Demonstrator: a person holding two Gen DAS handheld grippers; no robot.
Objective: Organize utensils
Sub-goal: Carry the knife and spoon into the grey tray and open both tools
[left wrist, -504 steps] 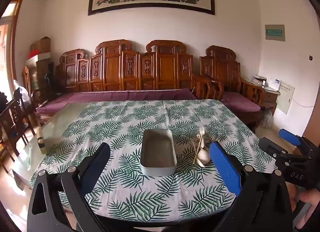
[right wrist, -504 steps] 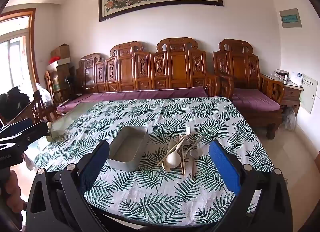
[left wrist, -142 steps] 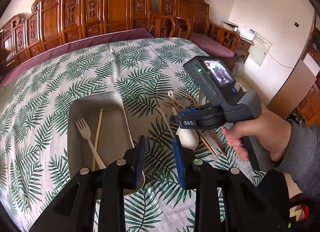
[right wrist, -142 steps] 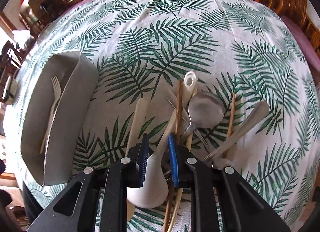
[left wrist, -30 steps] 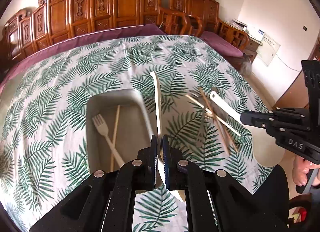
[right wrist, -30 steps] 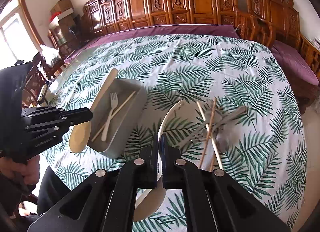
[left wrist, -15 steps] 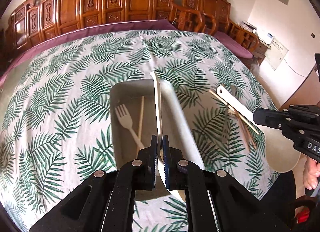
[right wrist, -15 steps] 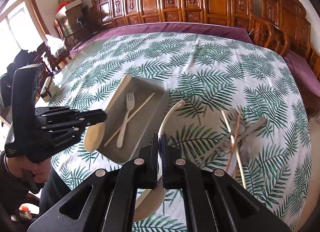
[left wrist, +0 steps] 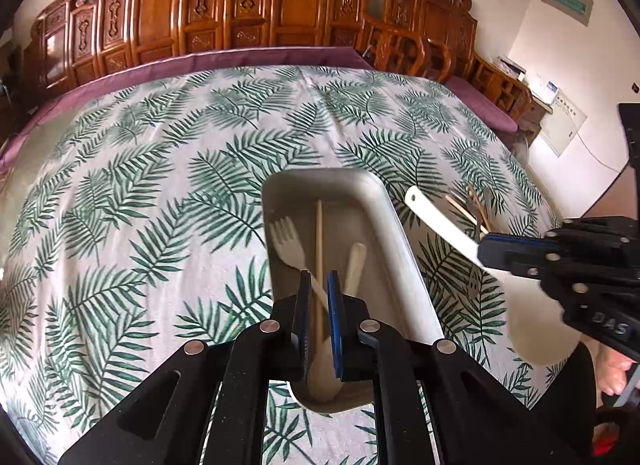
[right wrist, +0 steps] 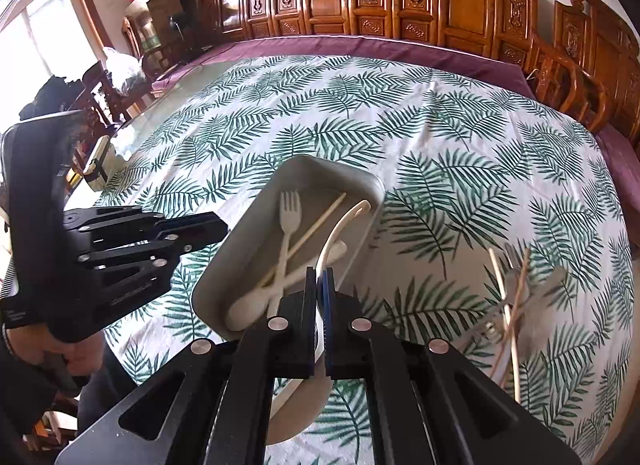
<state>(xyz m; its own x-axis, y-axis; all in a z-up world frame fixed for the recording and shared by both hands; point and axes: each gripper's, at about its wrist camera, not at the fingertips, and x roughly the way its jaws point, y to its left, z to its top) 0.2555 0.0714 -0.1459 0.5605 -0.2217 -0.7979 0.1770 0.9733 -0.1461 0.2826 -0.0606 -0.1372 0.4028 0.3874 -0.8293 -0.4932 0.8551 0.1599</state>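
my left gripper (left wrist: 318, 297) hangs over the grey tray (left wrist: 394, 233), its pads slightly parted and holding nothing; a cream spoon (left wrist: 354, 267) lies inside with the fork (left wrist: 290, 245) and chopstick (left wrist: 319, 233). my right gripper (right wrist: 320, 283) clamps a white ladle (right wrist: 340, 229) beside the tray.

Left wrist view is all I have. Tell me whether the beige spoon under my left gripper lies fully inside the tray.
Observer: Yes. In the right wrist view the beige spoon lies wholly inside the tray, its bowl at the near end, crossing the fork.
Operator: Report what's on the cloth behind the right gripper.
Observer: A loose pile of chopsticks and what look like metal utensils, right of the tray.
Operator: Locate the white ladle's handle tip.
Observer: The right gripper is shut on the white ladle; its hooked tip hangs above the tray's far right edge.
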